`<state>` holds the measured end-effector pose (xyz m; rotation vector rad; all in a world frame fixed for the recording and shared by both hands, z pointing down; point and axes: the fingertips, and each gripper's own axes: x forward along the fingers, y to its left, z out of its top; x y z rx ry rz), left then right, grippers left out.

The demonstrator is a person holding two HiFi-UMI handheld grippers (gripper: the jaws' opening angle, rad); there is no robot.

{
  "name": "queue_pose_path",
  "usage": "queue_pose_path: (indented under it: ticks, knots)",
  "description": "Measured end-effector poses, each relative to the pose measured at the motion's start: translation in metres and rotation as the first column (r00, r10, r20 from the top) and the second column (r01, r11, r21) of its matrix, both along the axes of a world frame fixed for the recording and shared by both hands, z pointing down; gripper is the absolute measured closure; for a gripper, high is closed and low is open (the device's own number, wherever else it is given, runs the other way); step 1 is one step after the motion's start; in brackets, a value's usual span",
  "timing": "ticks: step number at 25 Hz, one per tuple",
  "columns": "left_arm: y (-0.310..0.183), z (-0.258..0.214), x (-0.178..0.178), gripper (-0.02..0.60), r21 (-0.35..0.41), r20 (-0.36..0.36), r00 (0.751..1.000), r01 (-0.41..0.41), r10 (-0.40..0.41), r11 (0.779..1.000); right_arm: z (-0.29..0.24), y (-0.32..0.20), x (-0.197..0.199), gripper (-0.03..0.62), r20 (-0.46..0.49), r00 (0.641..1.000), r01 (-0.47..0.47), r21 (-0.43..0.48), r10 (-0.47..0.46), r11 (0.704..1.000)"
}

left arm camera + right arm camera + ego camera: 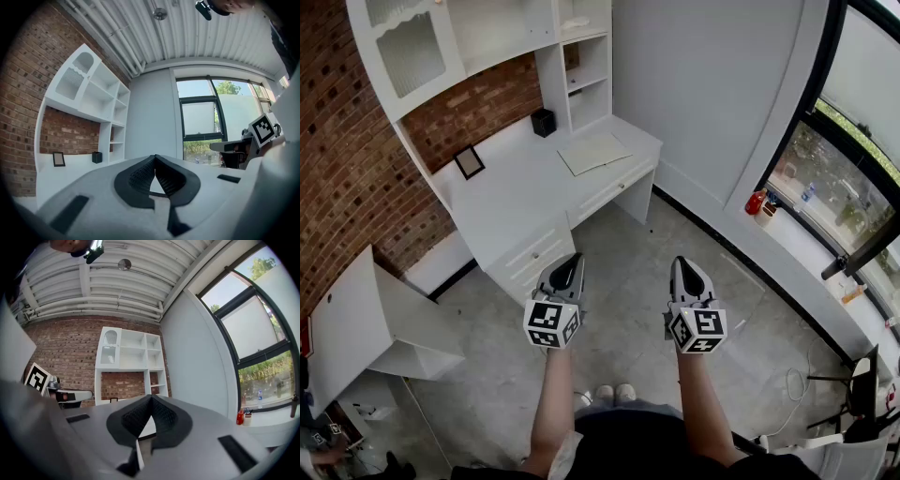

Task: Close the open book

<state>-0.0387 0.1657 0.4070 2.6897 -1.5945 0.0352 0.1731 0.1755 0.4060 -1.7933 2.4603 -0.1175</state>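
The open book (594, 152) lies flat with pale pages on the right part of the white desk (508, 202), far ahead of both grippers. My left gripper (574, 256) hangs level over the floor, well short of the desk front; its jaws meet at the tips with nothing between them (155, 157). My right gripper (680, 261) is beside it at the same height, also shut and empty (150, 397). Neither gripper view shows the book.
A small picture frame (470, 161) and a black box (544, 122) stand at the back of the desk, with white shelves (581, 56) above. A white side table (366, 319) is at the left. A red bottle (756, 202) sits on the window sill at the right.
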Motion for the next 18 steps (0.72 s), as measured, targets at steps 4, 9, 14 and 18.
queue_pose_path:
  ticks: [4,9,14,18]
  knots:
    - [-0.0021,-0.0003,-0.0030,0.574,-0.002,0.004,1.000,0.005,-0.005,1.000,-0.0007,-0.0037,-0.0019,0.595,-0.005,1.000,0.003,-0.001,-0.003,1.000]
    - [-0.0023,-0.0005,-0.0030,0.574,-0.001,0.006,1.000,0.003,-0.003,1.000,-0.0032,-0.0042,-0.0013,0.596,-0.007,1.000,-0.001,0.004,0.001,1.000]
    - [-0.0020,0.0006,-0.0021,0.574,-0.005,0.002,1.000,-0.002,0.002,1.000,-0.0047,-0.0032,-0.0013,0.596,-0.007,1.000,-0.003,0.002,0.003,1.000]
    - [0.0001,0.0048,-0.0003,0.574,-0.017,-0.001,1.000,-0.008,0.008,1.000,-0.0041,-0.0004,-0.0016,0.595,-0.010,1.000,0.010,0.001,-0.010,1.000]
